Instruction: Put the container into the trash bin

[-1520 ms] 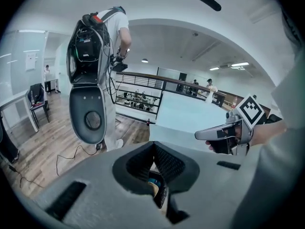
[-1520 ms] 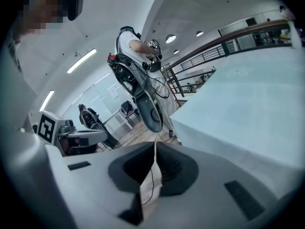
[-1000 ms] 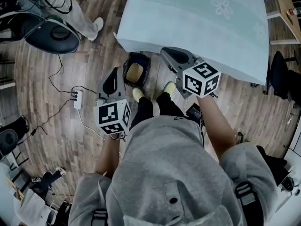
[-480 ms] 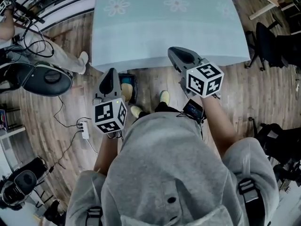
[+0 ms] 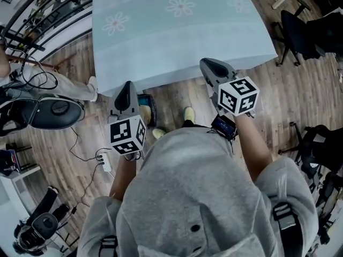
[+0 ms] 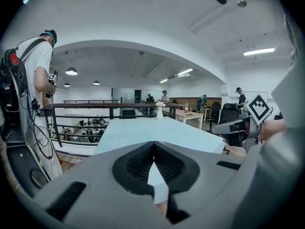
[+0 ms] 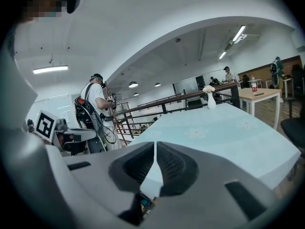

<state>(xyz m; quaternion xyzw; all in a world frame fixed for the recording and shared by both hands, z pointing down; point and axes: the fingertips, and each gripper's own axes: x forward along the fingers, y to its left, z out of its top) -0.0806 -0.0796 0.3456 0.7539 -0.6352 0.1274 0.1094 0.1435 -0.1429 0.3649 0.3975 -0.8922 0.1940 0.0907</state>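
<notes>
The dark trash bin [image 5: 146, 104] stands on the wooden floor by the table's near edge, half hidden behind my left gripper [image 5: 127, 88]; something pale yellow shows inside it. My left gripper is shut with nothing in it, its jaws [image 6: 153, 149] pressed together and pointing over the table. My right gripper [image 5: 210, 65] is shut and empty too, its tip over the table's edge; its closed jaws [image 7: 155, 146] face the tabletop. No container shows in either gripper.
A table with a pale blue flowered cloth [image 5: 171, 31] fills the space ahead, with a white vase [image 7: 208, 99] at its far end. Another person [image 6: 33, 75] stands at the left by a railing. A power strip [image 5: 105, 162] and cables lie on the floor; black chairs [image 5: 300, 33] stand at the right.
The view has swung up towards the table. Both grippers stay shut and have moved from above the bin towards the table's edge; the bin is now mostly hidden behind the left one.
</notes>
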